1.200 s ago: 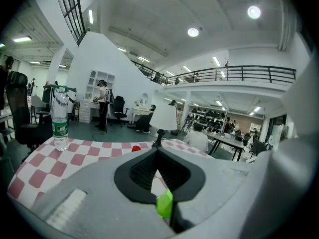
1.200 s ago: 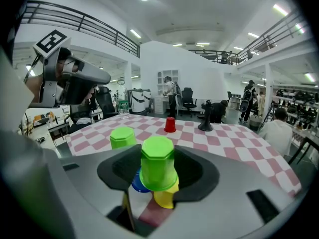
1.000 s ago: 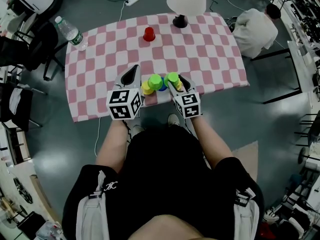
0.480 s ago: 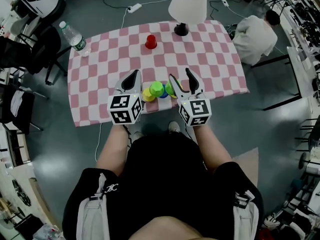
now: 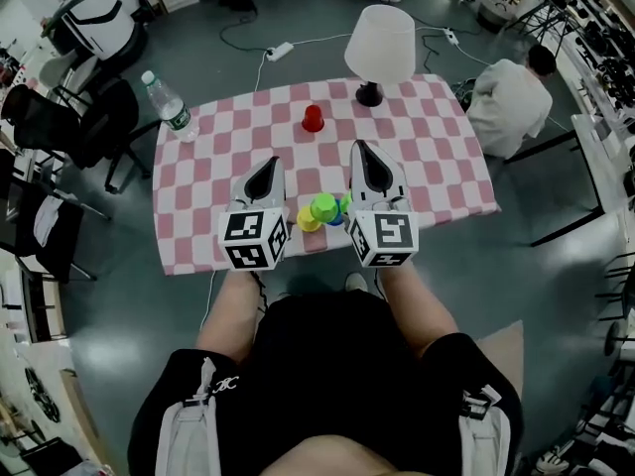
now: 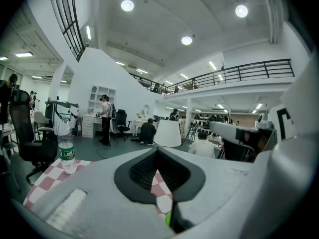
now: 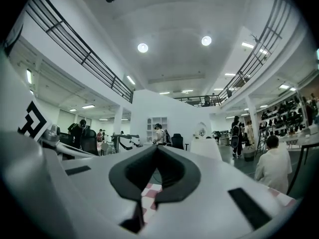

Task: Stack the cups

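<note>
You hold the left gripper (image 5: 265,171) and right gripper (image 5: 369,164), each with jaws pressed together on nothing, either side of the yellow, green and blue cups (image 5: 323,208) bunched at the near edge of the checkered table (image 5: 442,162), probably pausing before fetching the lone red cup (image 5: 314,118) farther back.

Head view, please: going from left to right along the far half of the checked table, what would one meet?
Clear plastic water bottle with a green label → small red plastic cup → table lamp with a white shade and black base.
</note>
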Demonstrator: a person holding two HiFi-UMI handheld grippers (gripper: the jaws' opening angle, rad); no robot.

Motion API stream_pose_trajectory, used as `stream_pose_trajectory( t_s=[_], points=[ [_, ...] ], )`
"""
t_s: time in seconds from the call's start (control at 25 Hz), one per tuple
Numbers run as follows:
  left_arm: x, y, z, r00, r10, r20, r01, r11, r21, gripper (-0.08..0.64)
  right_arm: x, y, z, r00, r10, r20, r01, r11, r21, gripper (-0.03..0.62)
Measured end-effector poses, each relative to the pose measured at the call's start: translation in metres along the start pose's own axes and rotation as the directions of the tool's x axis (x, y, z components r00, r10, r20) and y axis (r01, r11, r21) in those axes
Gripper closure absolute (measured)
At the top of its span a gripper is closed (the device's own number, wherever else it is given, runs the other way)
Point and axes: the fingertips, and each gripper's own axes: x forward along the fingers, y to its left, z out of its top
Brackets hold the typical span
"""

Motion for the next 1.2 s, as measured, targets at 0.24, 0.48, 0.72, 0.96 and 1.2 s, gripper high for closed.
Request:
stream_pose_trajectory(
  t_s=[0.24,0.48,0.72,0.96,1.2],
  points=[
    [-0.010,0.001,0.000,0.999,-0.043,0.001,0.043,0.999,0.011,0.545,-0.003,0.011,-0.004,0.999,0.039,-0.011,-0.040,0.998,-0.052,0.589],
    [-0.014,-0.004,-0.004,0.997,-0.081,-0.003,0.081,0.996,0.023,0.545,-0.004,0.005,-0.001,0.989,0.137,-0.049,-0.145,0.969,-0.199,0.589],
    [-0.012,-0.007,-0.004,1.000,-0.024,0.006,0.024,1.000,0.006,0.545,0.014,-0.009,-0.004,0.936,0.309,-0.166,-0.347,0.882,-0.318,0.576],
    [-0.013,-0.004,0.000,0.993,0.113,0.023,-0.113,0.994,-0.006,0.545,0.044,-0.016,-0.018,0.804,0.514,-0.300,-0.595,0.706,-0.385,0.337],
    [-0.018,-0.001,-0.006,0.964,0.267,0.013,-0.267,0.963,-0.029,0.545,0.086,-0.028,-0.051,0.716,0.575,-0.395,-0.698,0.596,-0.397,0.282]
  ],
)
